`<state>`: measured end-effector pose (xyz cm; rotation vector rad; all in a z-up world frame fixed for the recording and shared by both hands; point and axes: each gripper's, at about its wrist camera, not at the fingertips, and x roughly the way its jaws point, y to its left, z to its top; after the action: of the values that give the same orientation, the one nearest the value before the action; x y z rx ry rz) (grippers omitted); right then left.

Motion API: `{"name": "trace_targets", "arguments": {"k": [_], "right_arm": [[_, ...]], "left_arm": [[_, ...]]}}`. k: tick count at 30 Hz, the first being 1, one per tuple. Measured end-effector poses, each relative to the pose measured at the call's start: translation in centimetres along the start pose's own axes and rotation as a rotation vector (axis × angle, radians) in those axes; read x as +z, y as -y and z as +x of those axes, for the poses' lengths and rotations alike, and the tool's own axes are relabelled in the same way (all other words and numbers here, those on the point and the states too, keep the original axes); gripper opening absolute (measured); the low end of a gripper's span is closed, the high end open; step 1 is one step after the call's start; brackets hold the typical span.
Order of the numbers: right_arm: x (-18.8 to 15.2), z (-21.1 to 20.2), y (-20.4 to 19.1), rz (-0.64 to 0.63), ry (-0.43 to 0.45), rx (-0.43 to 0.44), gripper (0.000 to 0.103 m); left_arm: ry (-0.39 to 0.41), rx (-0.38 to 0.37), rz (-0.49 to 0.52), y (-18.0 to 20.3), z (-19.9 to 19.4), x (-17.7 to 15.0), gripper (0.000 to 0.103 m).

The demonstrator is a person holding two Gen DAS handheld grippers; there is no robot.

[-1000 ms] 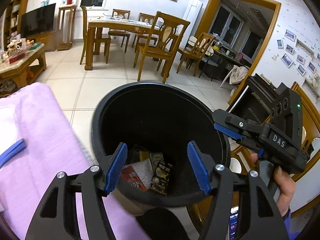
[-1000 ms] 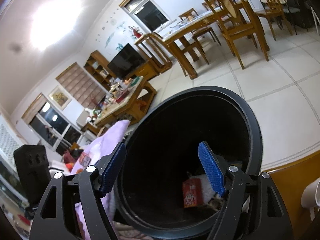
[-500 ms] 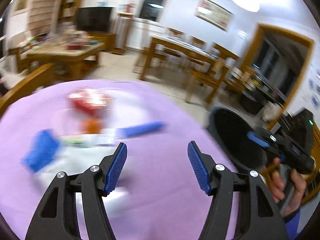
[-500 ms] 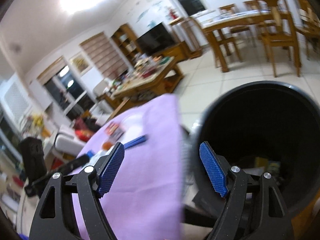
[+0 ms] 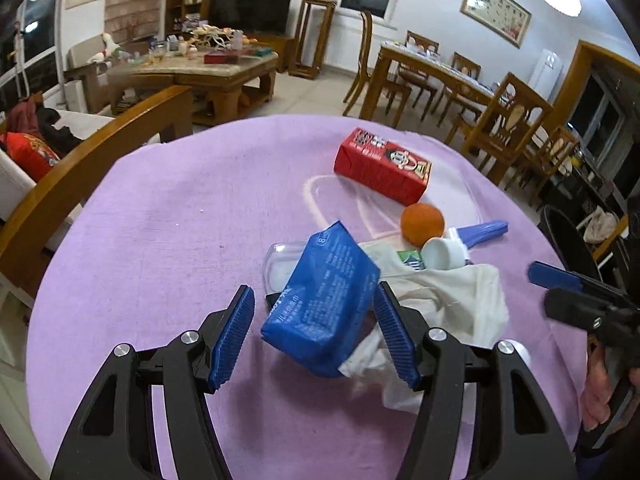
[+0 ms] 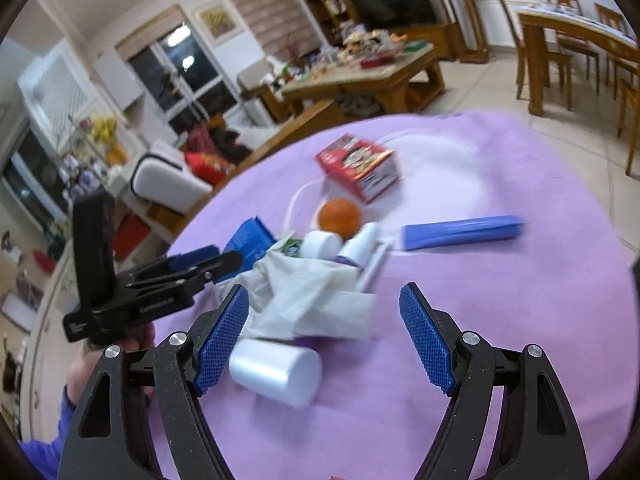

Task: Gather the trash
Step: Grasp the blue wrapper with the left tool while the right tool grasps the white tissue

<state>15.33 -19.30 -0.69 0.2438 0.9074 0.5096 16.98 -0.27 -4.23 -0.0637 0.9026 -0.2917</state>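
**Hovering over a littered purple table, both tongs spread wide**

Covering the whole tabletop, a purple cloth (image 5: 160, 240) carries a loose heap of trash near its middle. A black bin (image 5: 568, 240) stands off the table's right edge in the left wrist view, only partly visible.

Largest in the heap is a crumpled white bag (image 5: 452, 300), lying beside and partly under a blue soft pack (image 5: 324, 300). A red carton (image 5: 382, 170) lies on its side at the far end of the pile, apart from the pack. A blue strip (image 6: 460, 232) stretches to the right of the heap. A white cup (image 6: 276, 372) lies tipped over at the near edge, just beside the white bag. An orange ball (image 5: 422, 224) sits next to the red carton, touching a small white cap (image 5: 442, 254).

The left gripper (image 5: 316, 336) has its jaws wide apart on either side of the blue soft pack, not yet closed on it. The right gripper (image 6: 324, 344) is equally wide open and holds nothing; the white cup lies close to its left finger.
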Motion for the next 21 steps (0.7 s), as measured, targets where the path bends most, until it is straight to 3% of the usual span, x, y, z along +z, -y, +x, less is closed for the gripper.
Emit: {"name": "trace_targets", "arguments": {"k": [2,3,4,6,8,9,11,21], "right_arm": [[0.2,1.9,-0.9,-0.027,-0.031,-0.01,0.077],[0.1,2.7,-1.2,-0.041,-0.043,-0.022,0.075],[0.0,3.3,-1.4,-0.055,-0.054,-0.034,0.069],[-0.2,4.6,-2.1,-0.096,-0.076,-0.06,0.044],[-0.5,5.1,-2.7,-0.142,-0.074,-0.111,0.03],[-0.6,5.1,-2.8,-0.149,-0.067,-0.114,0.02],[-0.6,4.8,-2.8,-0.137,-0.05,-0.097,0.009],[0.1,-2.4,-3.1,-0.123,0.152,-0.002,0.006]], "left_arm": [[-0.02,-0.001,0.024,0.0,0.5,-0.9,0.051],[-0.025,-0.004,0.031,-0.1,0.8,-1.1,0.05],[-0.027,-0.008,0.035,-0.1,0.7,-1.6,0.049],[-0.014,-0.009,0.05,0.1,0.5,-1.9,0.046],[-0.005,-0.015,0.054,0.1,0.3,-2.1,0.041],[0.0,-0.025,0.05,0.0,0.2,-2.1,0.038],[0.015,-0.055,0.028,-0.2,-0.3,-2.3,0.031],[0.175,-0.121,-0.051,-1.0,-6.4,-2.1,0.027]]}}
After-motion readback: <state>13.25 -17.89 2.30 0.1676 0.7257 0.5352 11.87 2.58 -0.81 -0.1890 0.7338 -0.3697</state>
